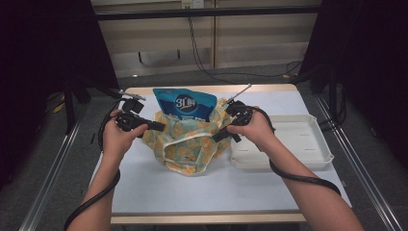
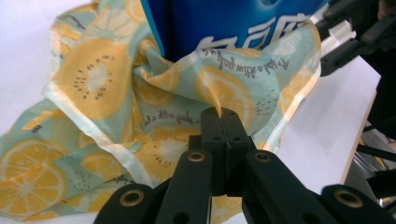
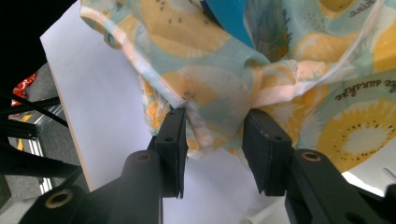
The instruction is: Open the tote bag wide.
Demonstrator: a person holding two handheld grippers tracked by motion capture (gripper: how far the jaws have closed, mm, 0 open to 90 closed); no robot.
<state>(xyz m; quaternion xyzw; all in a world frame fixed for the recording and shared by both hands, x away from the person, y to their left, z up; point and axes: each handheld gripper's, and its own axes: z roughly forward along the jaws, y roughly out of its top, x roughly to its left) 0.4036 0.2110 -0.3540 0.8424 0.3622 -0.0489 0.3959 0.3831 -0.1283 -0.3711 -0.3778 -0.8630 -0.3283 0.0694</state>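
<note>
Citrus-printed cloth bag (image 1: pixel 190 144) lies slumped on the table (image 1: pixel 207 187) between the two grippers, its mouth drawn open around a blue pouch (image 1: pixel 185 103) that stands partly inside it. Left hand-held gripper (image 2: pixel 223 122): jaws fully closed, pinching a fold of the bag's rim just ahead of its tips, so that this side of the opening stays taut. Right hand-held gripper (image 3: pixel 215 135): jaws parted, with bunched fabric and a pale edge band lying between the pads but not pressed by them; the grip on this side looks released or not yet taken. Holding the rim from opposite sides probably serves to keep the mouth spread while the pouch settles in or comes out. Just beyond the right hand-held gripper, on its outer side, sits a shallow white tray (image 1: pixel 317 154). The table has a white top with a pale wooden edge; past it are grey flooring, trailing cables and dark curtains to either side.
</note>
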